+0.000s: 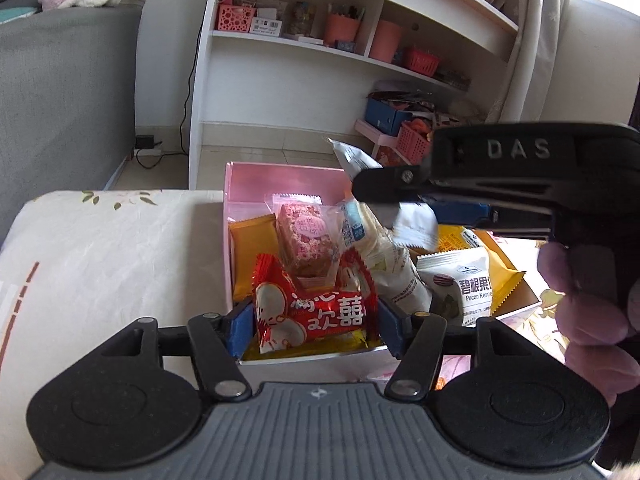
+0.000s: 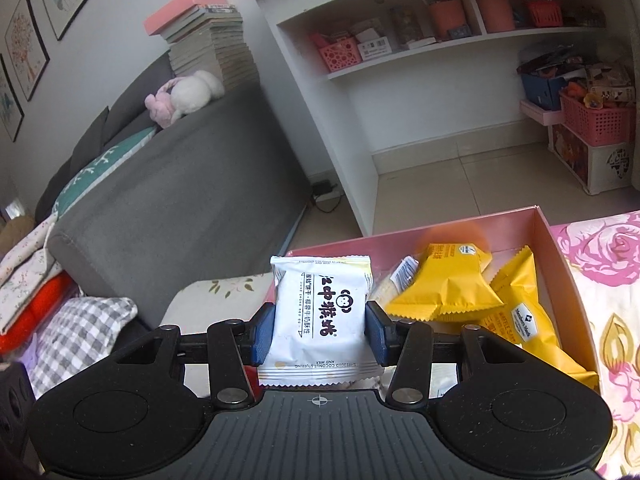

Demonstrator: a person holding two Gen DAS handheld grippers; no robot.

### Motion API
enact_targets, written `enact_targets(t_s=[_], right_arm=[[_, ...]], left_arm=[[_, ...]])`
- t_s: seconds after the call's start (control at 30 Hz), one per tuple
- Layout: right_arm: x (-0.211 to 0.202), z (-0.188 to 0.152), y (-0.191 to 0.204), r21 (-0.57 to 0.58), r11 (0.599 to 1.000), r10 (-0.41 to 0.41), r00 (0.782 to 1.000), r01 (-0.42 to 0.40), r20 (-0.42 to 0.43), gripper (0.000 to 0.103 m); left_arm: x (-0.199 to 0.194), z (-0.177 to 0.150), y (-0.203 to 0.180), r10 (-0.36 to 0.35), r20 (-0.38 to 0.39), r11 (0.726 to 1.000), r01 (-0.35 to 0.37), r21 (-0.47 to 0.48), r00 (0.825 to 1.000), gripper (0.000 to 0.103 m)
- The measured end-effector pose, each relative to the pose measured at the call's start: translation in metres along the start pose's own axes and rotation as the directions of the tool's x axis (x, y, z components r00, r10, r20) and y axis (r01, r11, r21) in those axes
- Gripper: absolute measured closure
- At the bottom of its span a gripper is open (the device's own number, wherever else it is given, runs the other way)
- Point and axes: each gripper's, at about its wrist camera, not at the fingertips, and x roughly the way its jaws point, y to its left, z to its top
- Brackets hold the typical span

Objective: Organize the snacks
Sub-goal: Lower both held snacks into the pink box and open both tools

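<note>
Left tongs (image 1: 316, 322) clamp red packet (image 1: 316, 312) at box (image 1: 280, 172) near edge; right tongs (image 2: 320, 332) pinch white packet (image 2: 320, 312) mid-body. Both likely light, crinkly, crushable; grip sides gently.

Red packet (image 1: 314, 312) and upright white packet (image 2: 319, 316), apparently above pink box (image 2: 560, 240).

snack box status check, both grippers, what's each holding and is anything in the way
Left gripper shut on red snack packet. Right gripper shut on white biscuit packet, over pink box. Box crowded with yellow packets; nothing blocking.
</note>
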Motion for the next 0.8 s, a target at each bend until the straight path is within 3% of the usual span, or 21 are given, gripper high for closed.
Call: enact_targets(t_s=[0.3, 0.37, 0.43, 0.57, 0.8], right_arm=[[0.005, 0.002, -0.002, 0.035, 0.998, 0.050, 0.999, -0.050, 0.023, 0.053], [0.003, 0.003, 0.000, 0.046, 0.997, 0.063, 0.998, -0.064, 0.025, 0.041], [-0.002, 0.004, 0.001, 0.043, 0.997, 0.065, 0.998, -0.066, 0.027, 0.040], [-0.017, 0.006, 0.004, 0.013, 0.999, 0.042, 0.999, -0.042, 0.019, 0.037], [-0.058, 0.002, 0.006, -0.054, 0.998, -0.023, 1.000, 0.024, 0.018, 0.026]], left_arm=[[-0.011, 0.000, -0.006, -0.017, 0.046, 1.000, 0.016, 0.027, 0.999, 0.024], [-0.013, -0.001, -0.007, -0.017, 0.040, 0.999, 0.016, 0.030, 0.999, 0.024], [-0.014, -0.002, -0.008, -0.010, 0.034, 0.999, 0.009, 0.031, 0.999, 0.024], [-0.018, -0.002, -0.009, -0.007, 0.027, 1.000, 0.006, 0.027, 1.000, 0.024], [-0.031, -0.004, -0.018, -0.002, 0.007, 1.000, 0.002, 0.023, 1.000, 0.012]])
